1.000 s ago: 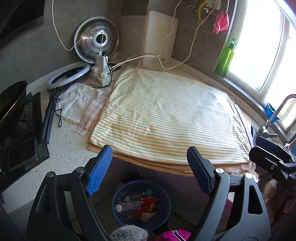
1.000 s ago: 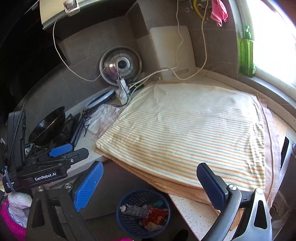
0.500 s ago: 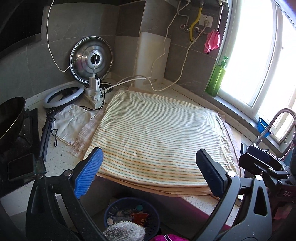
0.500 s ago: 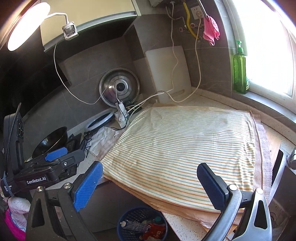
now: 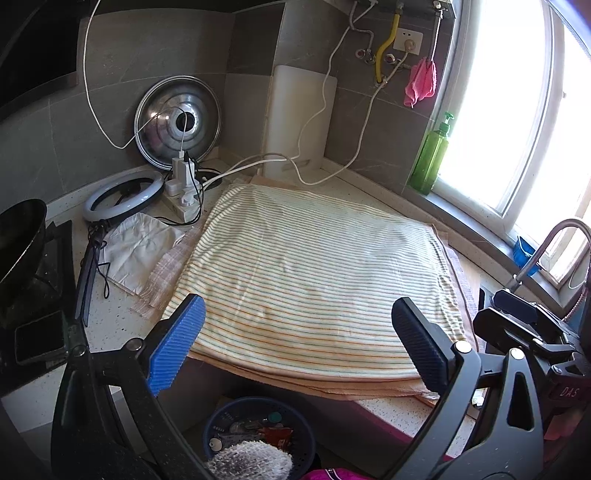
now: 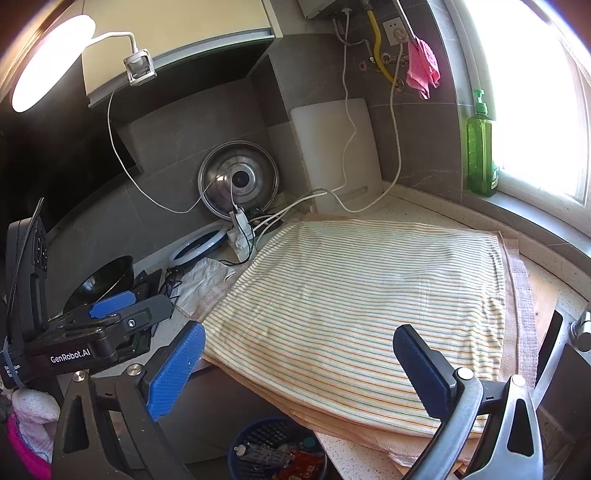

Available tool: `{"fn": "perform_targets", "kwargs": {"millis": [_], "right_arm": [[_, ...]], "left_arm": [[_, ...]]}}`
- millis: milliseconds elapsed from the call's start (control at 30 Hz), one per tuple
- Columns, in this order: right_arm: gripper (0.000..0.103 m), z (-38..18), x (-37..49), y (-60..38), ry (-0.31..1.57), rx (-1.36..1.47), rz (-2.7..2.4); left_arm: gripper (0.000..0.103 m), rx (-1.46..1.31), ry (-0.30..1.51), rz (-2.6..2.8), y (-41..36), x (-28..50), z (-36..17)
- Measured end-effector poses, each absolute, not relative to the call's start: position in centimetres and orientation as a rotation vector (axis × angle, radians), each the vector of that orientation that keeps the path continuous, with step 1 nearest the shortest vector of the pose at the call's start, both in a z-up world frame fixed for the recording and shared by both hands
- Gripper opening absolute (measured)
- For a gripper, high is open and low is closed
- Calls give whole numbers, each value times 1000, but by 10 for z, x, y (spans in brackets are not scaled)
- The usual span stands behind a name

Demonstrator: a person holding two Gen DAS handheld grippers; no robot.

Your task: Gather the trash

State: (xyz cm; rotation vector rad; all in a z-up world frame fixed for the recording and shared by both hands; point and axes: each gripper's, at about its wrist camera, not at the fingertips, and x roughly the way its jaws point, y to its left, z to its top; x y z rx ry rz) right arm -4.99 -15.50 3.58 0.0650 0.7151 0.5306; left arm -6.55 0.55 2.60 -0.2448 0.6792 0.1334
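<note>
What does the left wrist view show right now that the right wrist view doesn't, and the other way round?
Only the left wrist view: the curved faucet at the right edge, a blue cup on the window sill and a phone lying at the left.

Only the right wrist view: the lit lamp clipped under the cabinet.

Both: the striped cloth on the counter, the blue trash basket below with wrappers inside, the pot lid, the green bottle, and an open, empty hand-held gripper in front.
</note>
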Motion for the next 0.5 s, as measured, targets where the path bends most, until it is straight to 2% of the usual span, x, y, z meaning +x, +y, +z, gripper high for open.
{"fn": "perform_targets", "kwargs": {"millis": [500], "right_arm": [[103,36,-44,-164,723,96,518]], "left_arm": [[102,-240,678,130,0,-62,29]]}}
